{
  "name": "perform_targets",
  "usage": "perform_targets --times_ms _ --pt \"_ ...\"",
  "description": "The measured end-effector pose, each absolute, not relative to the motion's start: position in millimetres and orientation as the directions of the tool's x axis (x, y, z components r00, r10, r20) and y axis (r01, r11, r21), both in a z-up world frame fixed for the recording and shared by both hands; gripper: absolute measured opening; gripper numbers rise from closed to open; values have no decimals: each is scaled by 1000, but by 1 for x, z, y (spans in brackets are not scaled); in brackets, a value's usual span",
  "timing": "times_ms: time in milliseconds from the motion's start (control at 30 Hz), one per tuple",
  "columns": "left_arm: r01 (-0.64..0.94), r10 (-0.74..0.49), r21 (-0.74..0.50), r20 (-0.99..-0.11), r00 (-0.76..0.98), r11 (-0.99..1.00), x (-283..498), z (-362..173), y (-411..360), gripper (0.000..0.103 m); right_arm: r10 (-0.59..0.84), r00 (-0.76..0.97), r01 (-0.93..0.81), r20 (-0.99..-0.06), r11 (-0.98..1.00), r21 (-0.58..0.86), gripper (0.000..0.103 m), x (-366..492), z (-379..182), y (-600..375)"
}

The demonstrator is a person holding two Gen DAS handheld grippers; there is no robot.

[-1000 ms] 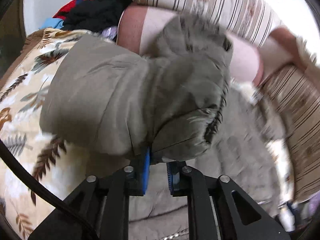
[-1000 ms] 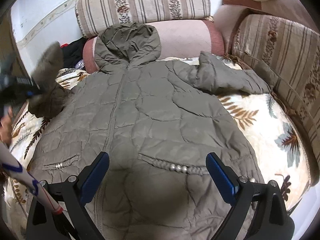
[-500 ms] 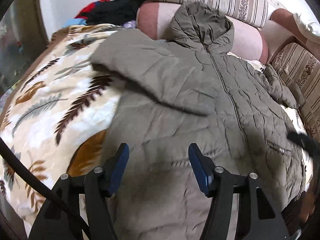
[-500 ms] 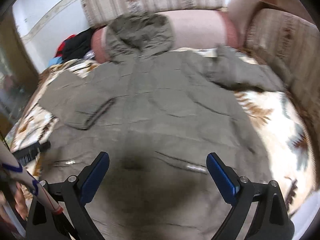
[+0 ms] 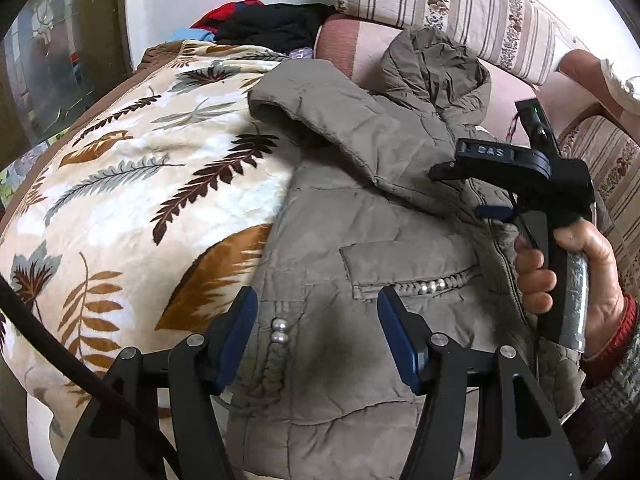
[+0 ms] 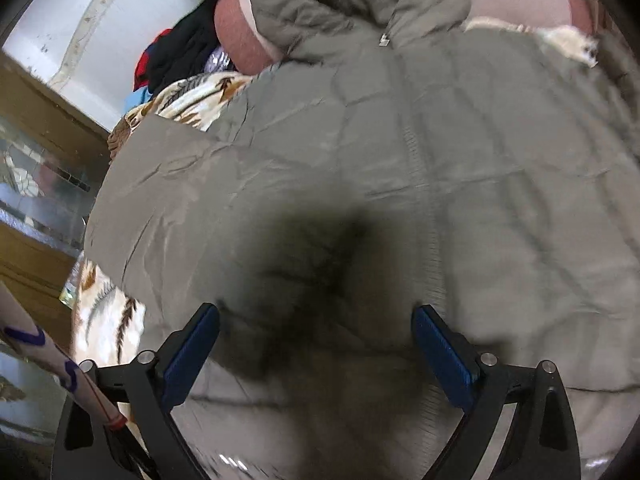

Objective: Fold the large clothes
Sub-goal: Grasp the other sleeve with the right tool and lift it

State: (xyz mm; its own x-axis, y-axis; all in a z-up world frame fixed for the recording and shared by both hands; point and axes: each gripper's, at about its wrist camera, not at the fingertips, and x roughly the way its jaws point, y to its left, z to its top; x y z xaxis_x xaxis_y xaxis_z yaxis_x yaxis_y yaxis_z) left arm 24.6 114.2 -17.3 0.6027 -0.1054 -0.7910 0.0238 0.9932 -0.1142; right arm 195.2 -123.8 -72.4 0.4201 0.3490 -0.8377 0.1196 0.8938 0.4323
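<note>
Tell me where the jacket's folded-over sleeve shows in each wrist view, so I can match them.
Left wrist: the sleeve lies across the jacket's chest, upper centre, cuff toward the leaf-print blanket.
Right wrist: the sleeve fills the left middle, ahead of the right tool; blurred.
Shared landmark: the pile of dark and red clothes by the pink bolster.

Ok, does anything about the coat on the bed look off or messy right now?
Nothing looks damaged or spilled. The olive quilted coat lies face up on the leaf-print blanket, one sleeve already folded across its chest, hood resting against the pink bolster. The only clutter is a pile of clothes by the wall.
</note>
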Motion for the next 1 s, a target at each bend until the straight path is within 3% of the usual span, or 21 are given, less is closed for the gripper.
perform_targets --times_ms 33,67,167,433,600,667,1000 --pt "20 -110 -122 -793 600 992 25 -19 115 61 354 423 103 -834 896 432 83 198 -71 -119" --pt "19 -115 -130 -795 596 991 26 -21 116 61 367 413 83 -834 896 436 53 201 -69 -115" --pt "24 -126 -139 -803 582 990 26 -25 113 61 387 400 53 -831 895 442 20 207 -54 -122" --pt "90 -162 -135 -797 582 987 18 -19 91 61 83 504 202 -860 957 210 14 212 -6 -221" --pt "134 -171 -113 -798 578 984 15 -15 73 61 -113 474 316 -873 948 49 13 219 -13 -282" --pt "152 -173 -105 -803 570 983 17 -16 66 61 -161 448 354 -879 935 9 5 221 -21 -304" --pt "152 -126 -49 -820 558 987 21 -15 48 61 -58 380 407 -923 907 110 6 229 -76 -348"
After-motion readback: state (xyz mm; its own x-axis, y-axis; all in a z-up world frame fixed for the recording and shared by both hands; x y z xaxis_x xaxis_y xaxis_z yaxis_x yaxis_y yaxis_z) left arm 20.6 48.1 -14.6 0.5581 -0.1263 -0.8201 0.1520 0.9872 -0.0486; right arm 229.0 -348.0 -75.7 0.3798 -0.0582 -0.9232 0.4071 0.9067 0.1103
